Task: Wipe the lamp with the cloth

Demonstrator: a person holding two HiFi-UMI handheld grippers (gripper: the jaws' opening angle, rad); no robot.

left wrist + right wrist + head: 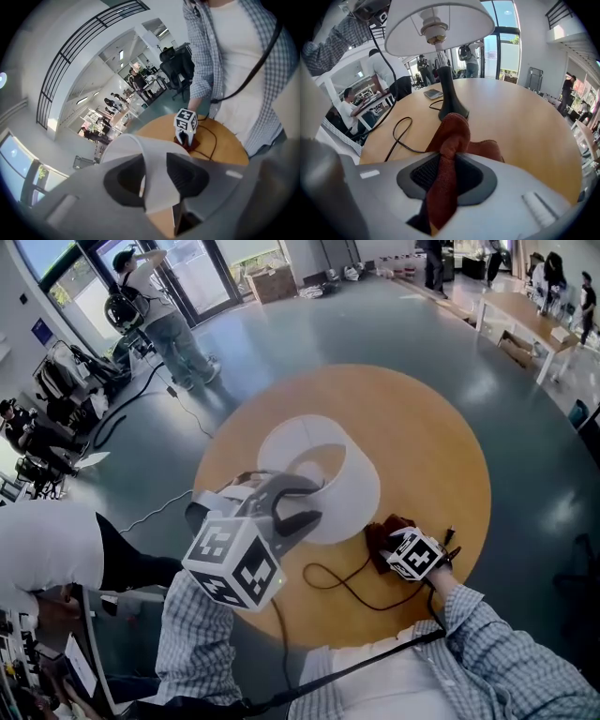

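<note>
Left gripper (157, 176) pinched the lampshade (349, 474) rim, right gripper (445, 176) clamped the cloth (452, 136); a careless tug could have toppled the lamp (449, 96).

From the head, steeply down onto the round table (441, 456) and lamp (347, 484). From the left gripper (298, 505), close against the lamp's shade, facing back toward the person's torso (234, 61) and the right gripper (184, 139). From the right gripper, low over the tabletop, near, facing the lamp's base. Shared by all: table, lamp
</note>
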